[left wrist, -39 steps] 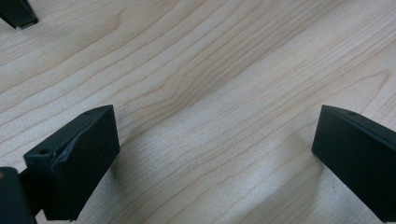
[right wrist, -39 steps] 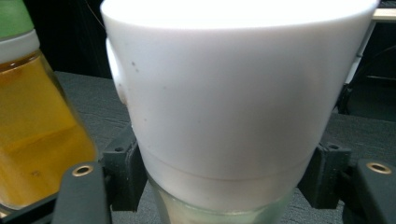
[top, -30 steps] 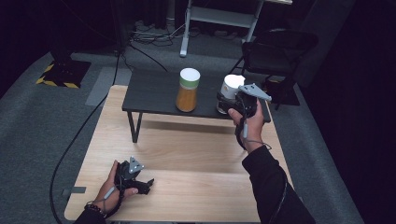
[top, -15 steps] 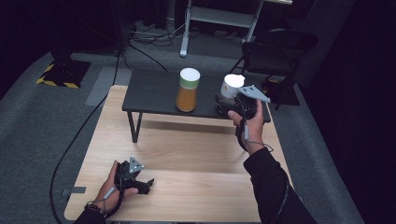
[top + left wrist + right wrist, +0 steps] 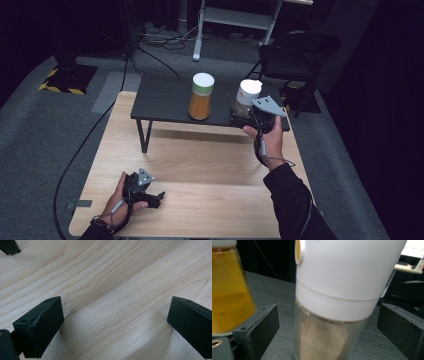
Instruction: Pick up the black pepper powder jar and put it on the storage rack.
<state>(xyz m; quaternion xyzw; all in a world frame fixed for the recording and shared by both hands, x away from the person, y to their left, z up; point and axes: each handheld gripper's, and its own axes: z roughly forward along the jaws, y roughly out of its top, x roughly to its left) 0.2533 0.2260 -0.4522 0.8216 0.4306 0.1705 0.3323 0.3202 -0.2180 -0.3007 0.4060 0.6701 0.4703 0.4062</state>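
Two white-capped jars stand on a small black raised shelf (image 5: 160, 100): one with orange contents (image 5: 200, 96) and one with pale brown powder (image 5: 247, 97). My right gripper (image 5: 239, 114) is open with its jaws on either side of the powder jar (image 5: 337, 302), apart from the glass. In the right gripper view the orange jar (image 5: 229, 290) stands at the left edge. My left gripper (image 5: 157, 198) rests low on the wooden table (image 5: 210, 170) near its front left, open, with only bare wood (image 5: 112, 302) between its jaws.
The black shelf stands on thin legs at the far side of the table. Beyond the table lie grey carpet, floor cables (image 5: 160, 37), a white stand (image 5: 235, 17) and a dark chair (image 5: 295, 55). A cable (image 5: 75, 160) trails off the table's left edge.
My right gripper has moved forward and slightly left, so its jaws now straddle the powder jar. The left gripper has not moved.
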